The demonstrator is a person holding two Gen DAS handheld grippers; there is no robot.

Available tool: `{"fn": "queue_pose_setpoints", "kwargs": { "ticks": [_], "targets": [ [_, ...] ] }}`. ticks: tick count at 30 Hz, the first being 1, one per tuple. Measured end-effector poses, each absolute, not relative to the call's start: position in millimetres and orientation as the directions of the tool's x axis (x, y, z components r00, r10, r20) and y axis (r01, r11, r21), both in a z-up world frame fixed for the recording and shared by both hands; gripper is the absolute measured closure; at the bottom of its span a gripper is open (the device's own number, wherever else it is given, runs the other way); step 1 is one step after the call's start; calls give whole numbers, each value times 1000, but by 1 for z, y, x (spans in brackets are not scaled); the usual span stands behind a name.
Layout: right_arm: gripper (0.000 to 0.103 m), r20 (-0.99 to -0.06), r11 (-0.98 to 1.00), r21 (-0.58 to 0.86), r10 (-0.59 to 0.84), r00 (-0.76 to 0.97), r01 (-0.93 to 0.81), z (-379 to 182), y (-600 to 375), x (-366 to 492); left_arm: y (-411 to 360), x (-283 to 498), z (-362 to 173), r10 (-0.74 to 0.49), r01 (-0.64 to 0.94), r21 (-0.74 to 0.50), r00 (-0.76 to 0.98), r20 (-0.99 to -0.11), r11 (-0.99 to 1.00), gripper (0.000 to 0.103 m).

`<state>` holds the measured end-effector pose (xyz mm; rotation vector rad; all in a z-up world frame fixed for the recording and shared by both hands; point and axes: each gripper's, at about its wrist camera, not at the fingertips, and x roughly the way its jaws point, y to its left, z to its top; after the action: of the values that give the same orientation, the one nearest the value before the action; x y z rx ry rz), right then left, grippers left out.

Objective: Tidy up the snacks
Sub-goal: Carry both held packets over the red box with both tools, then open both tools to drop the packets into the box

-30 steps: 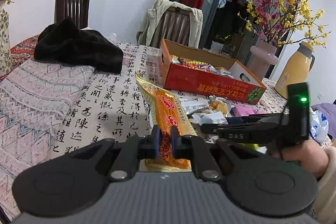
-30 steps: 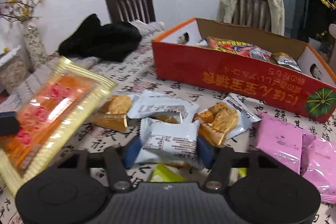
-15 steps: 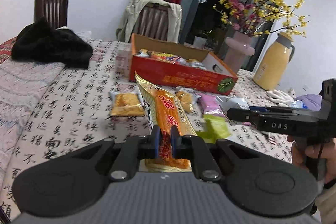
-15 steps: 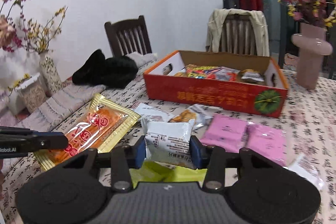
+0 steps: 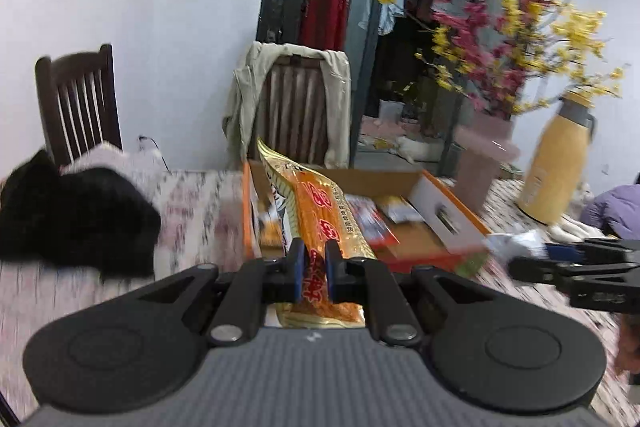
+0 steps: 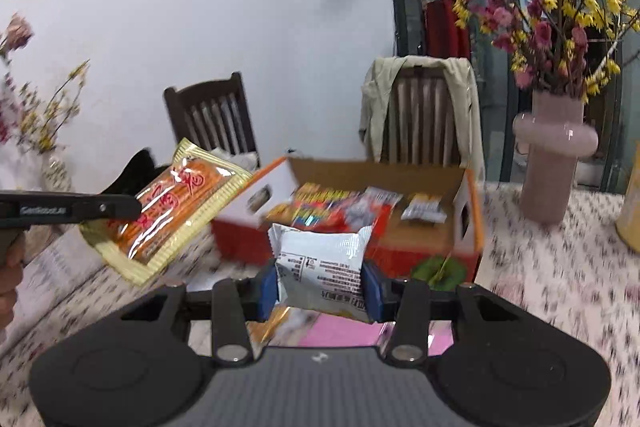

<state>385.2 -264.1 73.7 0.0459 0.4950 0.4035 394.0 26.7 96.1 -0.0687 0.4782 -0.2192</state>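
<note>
Both grippers carried a snack each, airborne, short of the box.

Nearest, the left gripper (image 5: 314,269) had its jaws pinching the tail end of the orange-and-gold packet (image 5: 320,215), its long axis running straight ahead and up toward the red cardboard box (image 5: 448,215). The right gripper (image 6: 320,285) had its jaws clamped on the sides of the silver-white packet (image 6: 320,261), held broadside, clear of the surface (image 6: 560,267). Beyond both, the box sat open with several snacks already inside; bare cardboard floor showed at its right end. By my reckoning the right hand was nearer that gap, the box lying dead ahead of its jaws, while the left packet pointed at the box's left corner. Farther back stood the pink vase (image 6: 554,155).
</note>
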Motion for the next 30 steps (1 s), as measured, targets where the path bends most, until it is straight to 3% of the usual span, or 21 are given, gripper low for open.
{"fn": "queue_pose_setpoints", "kwargs": {
  "ticks": [8,15,17,19,21,30],
  "targets": [
    [60,-500,925,191,379,778,-328,60,-250,490,21,507,66,-146,121,-82,852,-504,989,92],
    [59,-568,921,167,381,729,-352,22,-197,541,14,544,31,-153,174,-17,809,-567,985,91],
    [56,-584,917,169,388,713,-361,14,-185,550,15,541,26,-168,194,-13,811,-560,981,81],
    [55,-597,911,167,397,697,-376,7,-175,555,15,538,25,-168,202,2,816,-553,979,63],
    [50,-603,910,157,396,693,-383,3,-169,556,18,532,29,-184,218,1,824,-537,976,59],
    [45,-578,927,145,364,730,-347,20,-190,539,25,510,56,-187,212,-10,839,-511,977,49]
  ]
}}
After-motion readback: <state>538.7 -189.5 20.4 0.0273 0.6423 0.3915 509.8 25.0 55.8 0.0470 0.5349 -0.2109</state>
